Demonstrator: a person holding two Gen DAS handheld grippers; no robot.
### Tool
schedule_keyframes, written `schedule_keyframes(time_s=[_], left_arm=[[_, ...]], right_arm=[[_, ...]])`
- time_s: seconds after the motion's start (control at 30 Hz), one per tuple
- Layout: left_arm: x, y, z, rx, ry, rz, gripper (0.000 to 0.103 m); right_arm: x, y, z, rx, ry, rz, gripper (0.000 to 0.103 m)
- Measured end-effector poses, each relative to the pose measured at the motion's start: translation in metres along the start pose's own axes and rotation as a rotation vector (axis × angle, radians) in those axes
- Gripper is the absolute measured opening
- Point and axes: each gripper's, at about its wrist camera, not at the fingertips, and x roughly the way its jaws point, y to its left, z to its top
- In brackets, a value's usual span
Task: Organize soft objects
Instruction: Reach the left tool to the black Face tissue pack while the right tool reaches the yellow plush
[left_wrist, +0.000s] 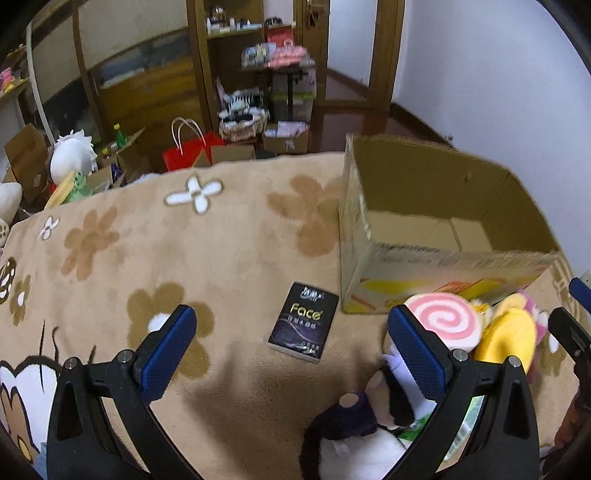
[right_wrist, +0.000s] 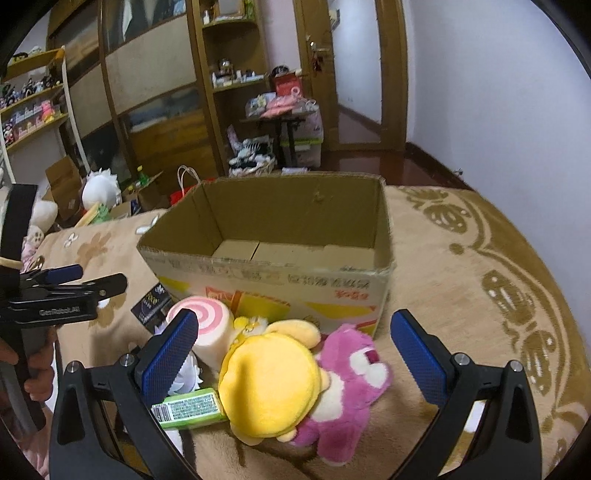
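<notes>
Both grippers hang over a blanket with a flower print, and neither holds anything. The left gripper has its jaws spread wide; between them and a little ahead lies a dark tissue pack, flat on the blanket. The right gripper also has its jaws spread wide, and the pile of soft toys sits right between and below them.

In that pile, a yellow plush lies nearest the middle of the right jaws. A pink bear touches it on the side of the right-hand jaw, and a swirl roll sits by the left-hand jaw, just in front of its pad. A green packet pokes out from under the yellow plush. Straight ahead of the right jaws, just beyond the toys, stands an open box; what shows of its inside looks empty.

The plush toys should be light and squashy, so they will give under the pads and are unlikely to be harmed. Thin ears or limbs may slip out, so a pinch across the thick middle of the body seems safest. The yellow plush lies on top and is the easiest first pick; lifting it may drag the bear or the packet along.
</notes>
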Motion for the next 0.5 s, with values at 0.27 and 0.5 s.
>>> schedule_keyframes(time_s=[0.27,0.5], left_arm=[[0.038,0.000,-0.005,-0.011,0.093,0.014,0.102],[0.062,0.006,-0.008,-0.035,0.150,0.017,0.102]], right_arm=[[0.023,0.011,-0.005,-0.051,0.054,0.048,0.103],[0.043,0.021,-0.013,-0.101,0.116,0.068,0.098]])
